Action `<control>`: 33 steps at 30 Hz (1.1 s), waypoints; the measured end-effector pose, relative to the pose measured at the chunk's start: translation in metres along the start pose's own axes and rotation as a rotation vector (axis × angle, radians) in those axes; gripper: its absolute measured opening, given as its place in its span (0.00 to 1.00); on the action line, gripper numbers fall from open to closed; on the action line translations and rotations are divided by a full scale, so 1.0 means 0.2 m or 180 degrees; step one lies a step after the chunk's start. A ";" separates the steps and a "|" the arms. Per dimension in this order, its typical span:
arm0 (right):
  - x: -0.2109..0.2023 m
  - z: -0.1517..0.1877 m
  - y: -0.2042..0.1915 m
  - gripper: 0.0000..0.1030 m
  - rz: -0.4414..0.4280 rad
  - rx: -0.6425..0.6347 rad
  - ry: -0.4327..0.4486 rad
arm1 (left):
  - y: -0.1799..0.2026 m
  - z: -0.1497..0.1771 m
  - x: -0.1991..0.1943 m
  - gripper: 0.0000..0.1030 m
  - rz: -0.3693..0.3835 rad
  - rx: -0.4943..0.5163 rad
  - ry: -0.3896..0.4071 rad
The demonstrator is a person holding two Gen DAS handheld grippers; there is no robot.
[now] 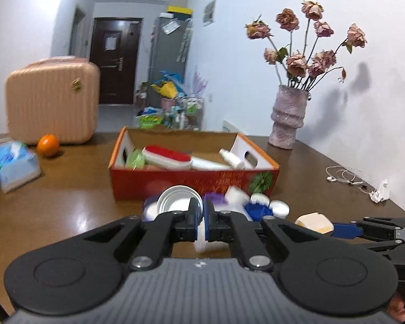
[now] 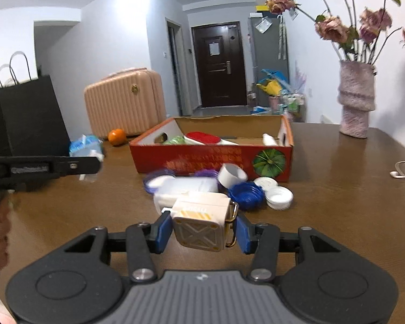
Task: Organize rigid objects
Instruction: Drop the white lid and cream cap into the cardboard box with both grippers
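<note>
A cream plastic case [image 2: 202, 222] with a moulded cross on its end and a brass clasp on one side is clamped between the blue pads of the right gripper [image 2: 203, 232], raised above a brown wooden table [image 2: 337, 205]. The same case [image 1: 314, 222] is seen at the tip of that gripper from the left wrist view. The left gripper [image 1: 201, 217] is seen clenched, its pads nearly touching; a white object [image 1: 201, 239] lies blurred behind them, and whether anything is pinched cannot be told. Just ahead, a cluster of rigid items is spread on the table: a round metal tin [image 1: 179, 198], a ribbed blue lid [image 2: 247, 195], two white caps [image 2: 279, 198] and purple-rimmed lids [image 2: 159, 179]. Behind the cluster, an open orange cardboard box [image 2: 213, 159] is shown already holding a red-and-white brush [image 1: 167, 156], a green item [image 1: 135, 159] and a white bottle [image 1: 230, 158]. A vase of dried roses [image 1: 287, 116], an orange [image 1: 48, 145] and a pink suitcase [image 1: 52, 100] are set farther back.
</note>
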State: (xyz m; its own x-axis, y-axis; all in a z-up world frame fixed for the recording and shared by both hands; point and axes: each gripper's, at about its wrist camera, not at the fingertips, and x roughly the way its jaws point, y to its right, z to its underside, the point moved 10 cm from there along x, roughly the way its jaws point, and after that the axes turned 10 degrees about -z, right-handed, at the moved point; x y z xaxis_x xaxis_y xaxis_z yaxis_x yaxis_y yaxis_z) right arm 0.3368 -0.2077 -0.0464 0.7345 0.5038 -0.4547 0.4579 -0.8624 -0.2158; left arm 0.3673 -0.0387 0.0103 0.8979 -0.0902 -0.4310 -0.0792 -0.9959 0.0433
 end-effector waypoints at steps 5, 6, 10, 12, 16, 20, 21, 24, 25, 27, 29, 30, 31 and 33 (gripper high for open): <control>0.12 -0.20 0.06 0.46 -0.0267 0.0043 0.0045 | 0.05 -0.26 0.34 0.04 0.0278 0.0085 -0.0153; 0.16 -0.27 0.08 0.46 -0.0296 0.0013 0.0048 | 0.06 -0.32 0.43 0.04 0.0267 0.0116 -0.0173; 0.44 -0.55 0.22 0.46 -0.0287 -0.0065 -0.0098 | 0.14 -0.49 0.85 0.04 0.0312 0.0276 -0.0405; 0.64 -0.66 0.32 0.47 -0.0286 -0.0038 -0.0329 | 0.16 -0.53 1.08 0.04 0.0214 0.0338 -0.0568; 1.06 -0.80 0.55 0.46 -0.0212 0.0211 -0.0818 | 0.19 -0.54 1.50 0.04 0.0063 0.0420 -0.0953; 1.36 -0.83 0.72 0.46 -0.0070 0.0343 -0.1213 | 0.20 -0.49 1.74 0.05 -0.0002 0.0480 -0.1184; 1.42 -0.82 0.74 0.46 -0.0063 0.0368 -0.1296 | 0.20 -0.48 1.78 0.05 0.0010 0.0477 -0.1247; 1.57 -0.79 0.80 0.48 0.0060 0.0280 -0.1461 | 0.18 -0.44 1.89 0.06 -0.0055 0.0354 -0.1410; 1.60 -0.78 0.81 0.48 0.0113 0.0225 -0.1492 | 0.17 -0.44 1.91 0.06 -0.0059 0.0315 -0.1433; 1.66 -0.77 0.82 0.56 0.0174 0.0205 -0.1502 | 0.14 -0.44 1.92 0.07 -0.0128 0.0229 -0.1424; 1.69 -0.78 0.84 0.63 0.0220 0.0254 -0.1457 | 0.12 -0.45 1.91 0.09 -0.0104 0.0173 -0.1426; 1.69 -0.80 0.83 0.63 0.0220 0.0255 -0.1422 | 0.10 -0.46 1.90 0.09 -0.0108 0.0174 -0.1410; 1.68 -0.82 0.82 0.63 0.0224 0.0224 -0.1371 | 0.08 -0.48 1.88 0.09 -0.0143 0.0187 -0.1378; 1.66 -0.86 0.83 0.63 0.0230 0.0187 -0.1322 | 0.05 -0.51 1.82 0.12 -0.0184 0.0196 -0.1332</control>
State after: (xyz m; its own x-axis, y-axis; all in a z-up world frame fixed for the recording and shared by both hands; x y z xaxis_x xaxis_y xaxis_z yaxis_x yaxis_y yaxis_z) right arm 0.7427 -0.1747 -0.0841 0.4938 0.3894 -0.7775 0.3744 -0.9022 -0.2140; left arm 0.7384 -0.0804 -0.0546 0.6493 -0.0158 -0.7604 -0.0711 -0.9967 -0.0399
